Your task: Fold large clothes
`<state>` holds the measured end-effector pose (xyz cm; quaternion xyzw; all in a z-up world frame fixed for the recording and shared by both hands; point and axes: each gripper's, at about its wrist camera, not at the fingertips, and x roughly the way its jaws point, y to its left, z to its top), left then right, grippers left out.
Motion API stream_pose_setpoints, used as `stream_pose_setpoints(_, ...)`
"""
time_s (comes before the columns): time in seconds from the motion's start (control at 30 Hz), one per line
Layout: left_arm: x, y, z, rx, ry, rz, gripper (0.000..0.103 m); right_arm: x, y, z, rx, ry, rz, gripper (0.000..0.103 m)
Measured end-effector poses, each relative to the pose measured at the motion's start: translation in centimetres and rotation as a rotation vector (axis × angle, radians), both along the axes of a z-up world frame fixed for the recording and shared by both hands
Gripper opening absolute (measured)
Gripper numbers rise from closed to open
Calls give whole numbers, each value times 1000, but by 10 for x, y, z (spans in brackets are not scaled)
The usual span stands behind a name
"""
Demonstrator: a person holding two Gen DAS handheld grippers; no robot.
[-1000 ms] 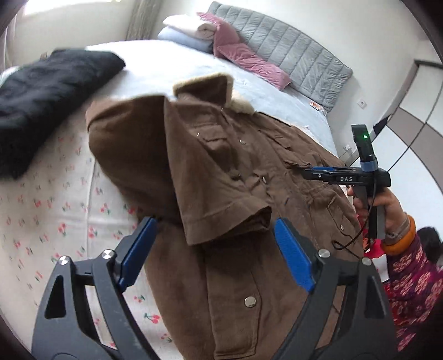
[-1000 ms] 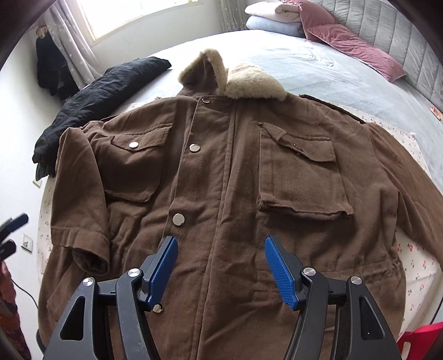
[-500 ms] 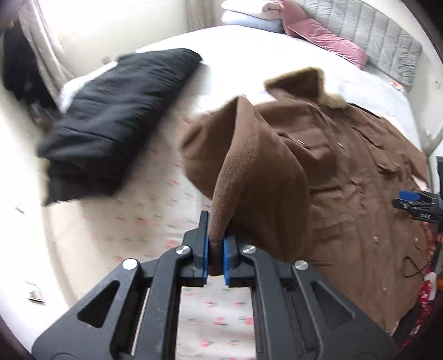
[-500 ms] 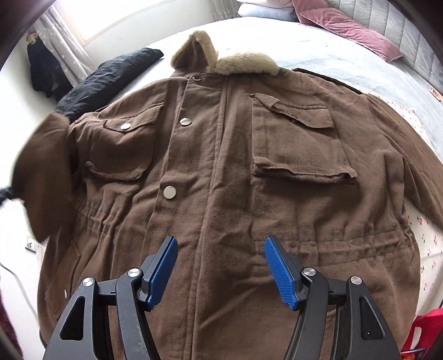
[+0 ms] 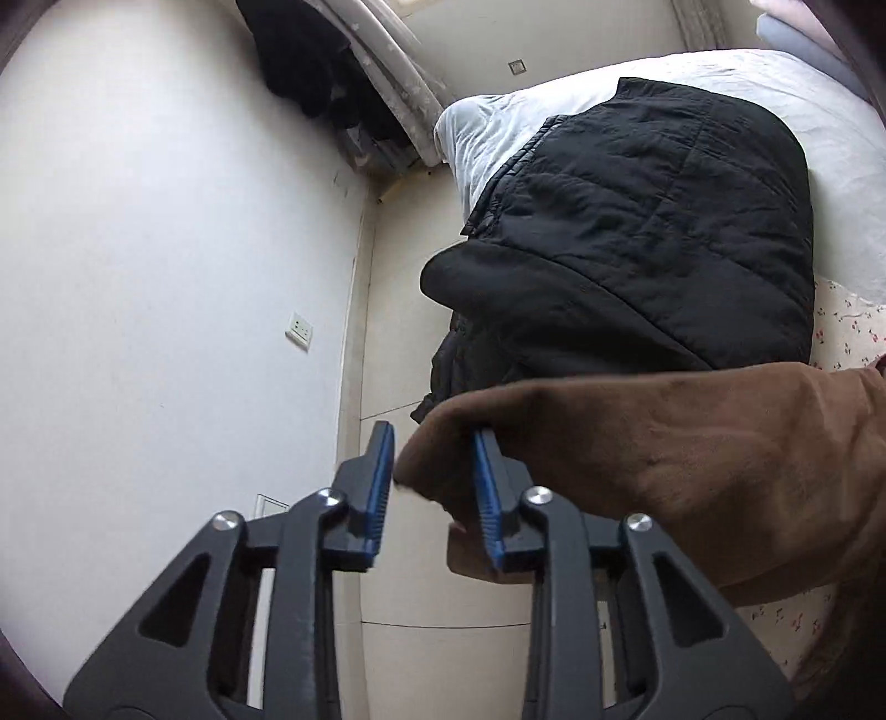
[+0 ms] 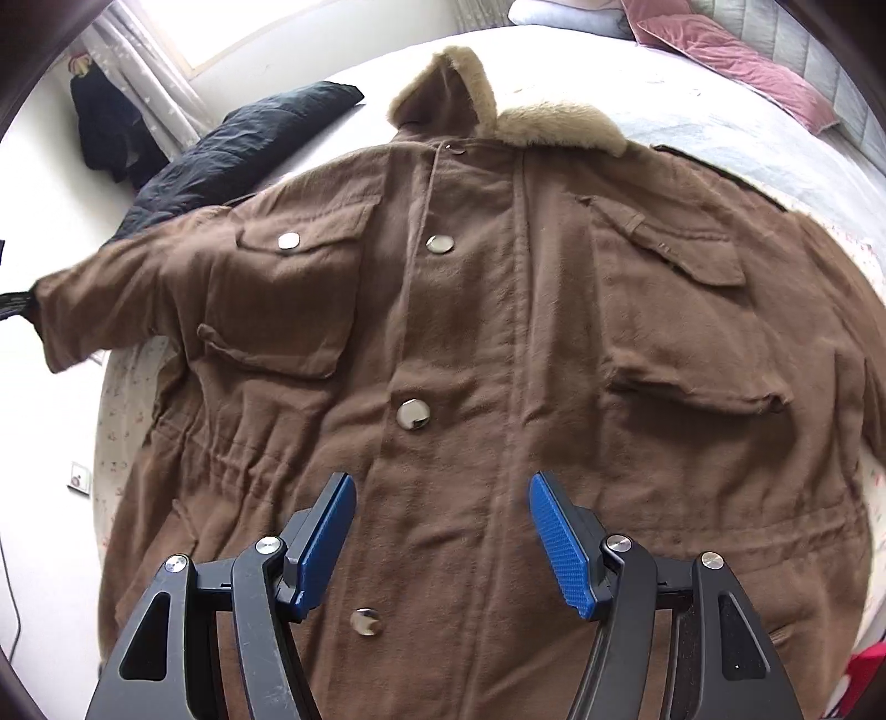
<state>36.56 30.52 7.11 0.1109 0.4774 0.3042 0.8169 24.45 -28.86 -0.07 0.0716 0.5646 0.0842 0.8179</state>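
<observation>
A big brown jacket (image 6: 498,332) with a fur collar (image 6: 554,122) lies front up, snaps shut, on the bed. Its left sleeve (image 6: 111,299) is stretched out sideways past the bed's edge. In the left wrist view the cuff of that sleeve (image 5: 692,471) sits between the jaws of my left gripper (image 5: 433,437), which are opening. The cloth drapes over the right finger and is just clear of the left pad. My right gripper (image 6: 443,482) hovers open over the jacket's waist, nothing between its fingers.
A folded black padded jacket (image 5: 637,232) lies on the bed (image 5: 775,77) beside the brown sleeve. Left of the bed are a strip of floor (image 5: 398,332) and a white wall (image 5: 166,277) with a socket (image 5: 299,331). Pink pillows (image 6: 720,50) lie at the head.
My left gripper shut on the sleeve cuff, pulled it out sideways off the jacket's front toward the wall, and its jaws have now parted. The right gripper has barely moved.
</observation>
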Motion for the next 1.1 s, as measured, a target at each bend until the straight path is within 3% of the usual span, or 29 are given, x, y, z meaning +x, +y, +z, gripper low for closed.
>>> stream_pose_setpoints(0.1, 3, -29, 12, -32, -99, -96, 71, 15, -19, 5, -47, -8, 9, 66)
stream_pose_setpoints(0.13, 6, -45, 16, -45, -130, -149, 74, 27, -30, 6, -74, -7, 3, 66)
stream_pose_setpoints(0.2, 21, -91, 19, -85, -140, -295, 76, 52, -48, 9, -107, -9, -5, 66)
stream_pose_setpoints(0.27, 45, -142, 14, -137, -88, -438, 77, 84, -68, 9, -145, -23, -15, 66)
stream_pose_setpoints(0.43, 109, -277, -43, -275, 43, -725, 77, 161, -107, -3, -130, -64, -84, 66)
stream_pose_setpoints(0.53, 145, -334, -71, -389, 63, -768, 77, 204, -108, -2, -34, -104, -108, 66)
stream_pose_setpoints(0.6, 173, -358, -79, -517, 59, -759, 77, 229, -99, -1, -12, -130, -107, 66)
stream_pose_setpoints(0.73, 215, -388, -68, -807, 15, -704, 77, 265, -77, 1, 17, -205, -99, 66)
stream_pose_setpoints(0.8, 228, -403, -64, -900, 8, -680, 77, 277, -70, -1, 7, -242, -99, 66)
stream_pose_setpoints(0.93, 235, -429, -55, -901, -54, -686, 77, 291, -56, -9, 38, -287, -119, 66)
stream_pose_setpoints(1.03, 233, -431, -57, -902, -67, -706, 77, 274, -14, -18, 126, -289, 46, 66)
stream_pose_setpoints(1.1, 229, -425, -62, -875, -60, -709, 77, 261, 27, -29, 95, -263, 197, 66)
